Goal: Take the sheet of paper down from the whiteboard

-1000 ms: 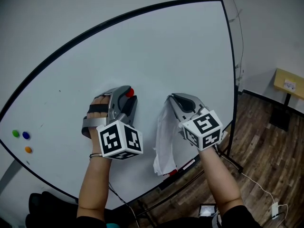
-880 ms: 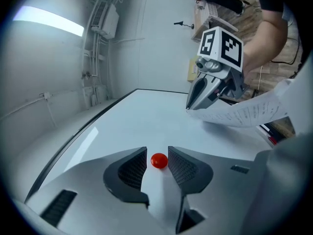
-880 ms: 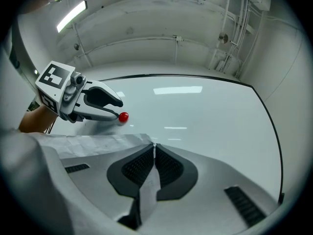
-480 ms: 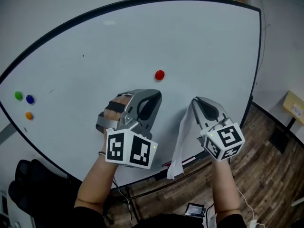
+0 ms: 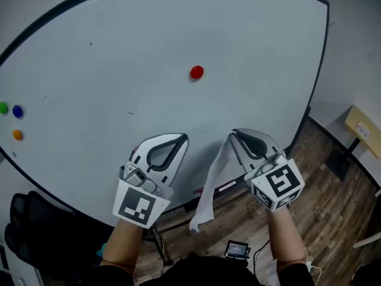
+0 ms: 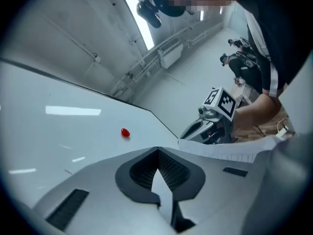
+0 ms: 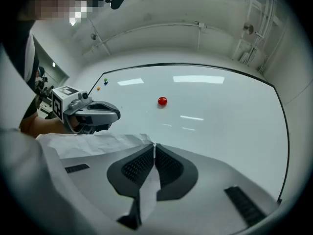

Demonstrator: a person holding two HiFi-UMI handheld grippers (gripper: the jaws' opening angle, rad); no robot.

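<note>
The white sheet of paper point(image 5: 209, 186) hangs free of the whiteboard point(image 5: 119, 70), crumpled, from my right gripper point(image 5: 233, 134), which is shut on its top edge. In the right gripper view the sheet point(image 7: 93, 145) runs left from the pinched jaws point(image 7: 154, 147). My left gripper point(image 5: 180, 139) is beside it on the left, off the board, its jaws closing fully together with nothing between them point(image 6: 157, 152). A red magnet point(image 5: 196, 72) sits alone on the board above both grippers. The left gripper view shows the right gripper point(image 6: 185, 133) and the paper's edge point(image 6: 230, 152).
Green point(image 5: 3, 108), blue point(image 5: 17, 111) and orange point(image 5: 17, 134) magnets cling to the board's left side. A marker point(image 5: 219, 187) lies on the tray at the board's lower edge. Wooden floor point(image 5: 333, 201), a small table point(image 5: 363, 127) at right, a dark bag point(image 5: 30, 231) at lower left.
My left gripper has left the red magnet on the board, rolled, shut and dropped back. The right gripper has come down and away from the board with the paper.
</note>
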